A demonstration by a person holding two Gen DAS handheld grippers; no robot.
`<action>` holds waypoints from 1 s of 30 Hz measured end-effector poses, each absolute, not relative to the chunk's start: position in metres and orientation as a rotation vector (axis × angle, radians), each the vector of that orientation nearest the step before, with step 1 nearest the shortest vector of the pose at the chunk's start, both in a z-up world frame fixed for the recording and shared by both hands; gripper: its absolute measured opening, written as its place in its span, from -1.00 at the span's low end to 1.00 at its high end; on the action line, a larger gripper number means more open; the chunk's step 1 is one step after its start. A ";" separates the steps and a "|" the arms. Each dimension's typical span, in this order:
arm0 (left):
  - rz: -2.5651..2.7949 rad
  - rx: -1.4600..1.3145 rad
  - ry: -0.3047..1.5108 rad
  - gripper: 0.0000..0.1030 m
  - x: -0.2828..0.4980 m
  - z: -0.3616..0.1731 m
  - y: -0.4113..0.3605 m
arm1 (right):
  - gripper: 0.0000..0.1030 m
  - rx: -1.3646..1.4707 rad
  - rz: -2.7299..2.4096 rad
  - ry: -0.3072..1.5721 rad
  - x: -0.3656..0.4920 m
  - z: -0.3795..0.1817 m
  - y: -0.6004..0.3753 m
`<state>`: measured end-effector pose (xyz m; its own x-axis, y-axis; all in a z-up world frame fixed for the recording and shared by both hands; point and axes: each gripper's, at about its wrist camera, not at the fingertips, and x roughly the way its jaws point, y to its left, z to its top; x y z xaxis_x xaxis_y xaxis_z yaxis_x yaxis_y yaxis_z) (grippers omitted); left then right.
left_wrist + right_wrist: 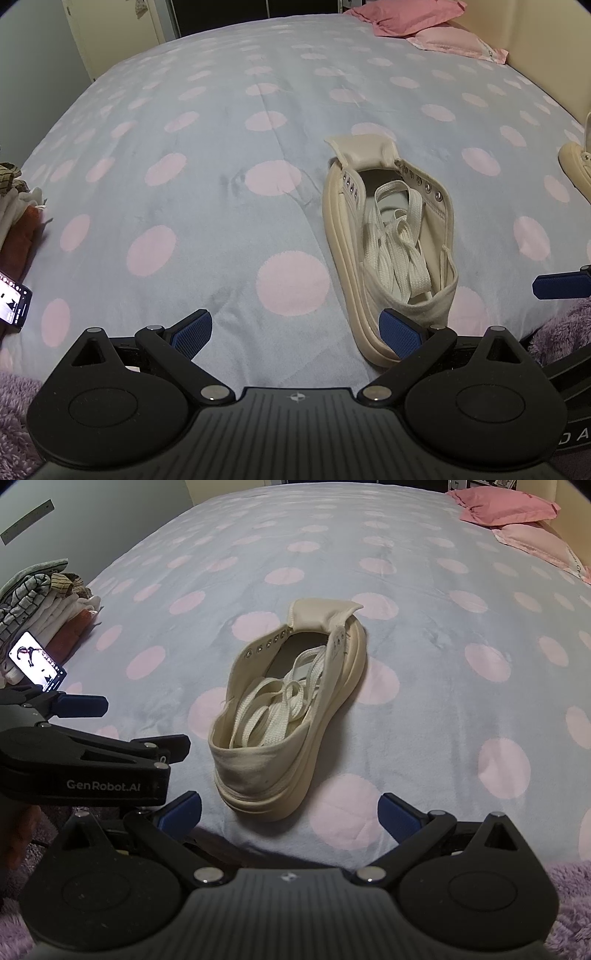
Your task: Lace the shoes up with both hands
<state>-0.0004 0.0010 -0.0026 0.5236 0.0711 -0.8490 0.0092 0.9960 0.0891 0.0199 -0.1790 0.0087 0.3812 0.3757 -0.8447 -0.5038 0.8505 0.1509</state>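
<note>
One cream shoe (pixel 291 716) lies unlaced, white lace (pixel 273 716) heaped inside; left gripper (pixel 295 332) and right gripper (pixel 290 814) gape empty.

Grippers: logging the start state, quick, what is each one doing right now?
Left gripper: open, holding nothing, near the shoe's heel.
Right gripper: open, holding nothing, short of the shoe.

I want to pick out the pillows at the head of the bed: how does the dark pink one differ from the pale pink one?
The dark pink pillow is a deeper rose; the pale pink pillow is lighter. The dark one lies farther from the camera, the pale one nearer. The pale one shows small print near its edge, too small to read; the dark one looks plain. Both lie together on the dotted bedspread.
</note>
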 end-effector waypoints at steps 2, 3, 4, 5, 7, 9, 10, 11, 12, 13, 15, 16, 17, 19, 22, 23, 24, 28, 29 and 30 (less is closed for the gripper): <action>0.038 0.085 1.023 0.92 0.000 -0.003 0.001 | 0.99 -0.139 0.564 1.038 0.020 0.009 -0.179; 0.039 0.084 1.024 0.92 0.000 -0.003 0.001 | 0.99 -0.139 0.564 1.039 0.020 0.009 -0.179; 0.039 0.084 1.025 0.92 0.000 -0.003 0.001 | 0.99 -0.140 0.565 1.039 0.020 0.009 -0.179; 0.039 0.083 1.025 0.92 0.000 -0.003 0.001 | 0.99 -0.141 0.566 1.039 0.020 0.009 -0.178; 0.037 0.085 1.025 0.92 0.000 -0.003 0.000 | 0.99 -0.143 0.568 1.039 0.021 0.009 -0.178; 0.037 0.086 1.026 0.92 0.000 -0.004 0.000 | 0.99 -0.143 0.568 1.040 0.021 0.008 -0.178; 0.037 0.085 1.026 0.92 -0.001 -0.004 0.001 | 0.99 -0.143 0.568 1.040 0.021 0.008 -0.178; 0.039 0.084 1.027 0.92 -0.001 -0.004 0.001 | 0.99 -0.143 0.569 1.041 0.021 0.008 -0.178; 0.040 0.083 1.027 0.92 0.000 -0.004 0.001 | 0.99 -0.143 0.570 1.040 0.021 0.008 -0.178; 0.040 0.082 1.028 0.92 0.000 -0.004 0.002 | 0.99 -0.144 0.571 1.040 0.021 0.008 -0.178; 0.040 0.082 1.029 0.92 0.001 -0.005 0.001 | 0.99 -0.144 0.572 1.039 0.021 0.008 -0.178; 0.039 0.082 1.030 0.92 0.002 -0.005 0.001 | 0.99 -0.145 0.569 1.039 0.019 0.008 -0.177; 0.038 0.082 1.031 0.92 0.002 -0.005 0.001 | 0.99 -0.146 0.565 1.038 0.016 0.008 -0.176; 0.035 0.084 1.034 0.92 0.002 -0.006 0.001 | 0.99 -0.145 0.563 1.040 0.016 0.007 -0.176; 0.036 0.089 1.036 0.92 0.003 -0.006 0.002 | 0.99 -0.147 0.563 1.044 0.017 0.007 -0.176; 0.038 0.088 1.035 0.92 0.003 -0.006 0.002 | 0.99 -0.147 0.562 1.045 0.016 0.007 -0.175; 0.038 0.085 1.035 0.92 0.003 -0.006 0.003 | 0.99 -0.147 0.560 1.046 0.017 0.007 -0.176; 0.028 0.050 1.039 0.92 0.005 -0.008 0.008 | 0.99 -0.149 0.553 1.052 0.019 0.006 -0.177; 0.027 0.037 1.043 0.92 0.005 -0.009 0.009 | 0.99 -0.150 0.551 1.053 0.019 0.005 -0.178; 0.026 0.023 1.046 0.92 0.006 -0.010 0.011 | 0.99 -0.152 0.549 1.053 0.019 0.005 -0.178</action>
<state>0.0062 0.0114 -0.0098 0.5005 0.0325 -0.8651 -0.0106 0.9994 0.0315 0.0192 -0.1779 0.0049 0.3750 0.3559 -0.8560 -0.4974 0.8564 0.1382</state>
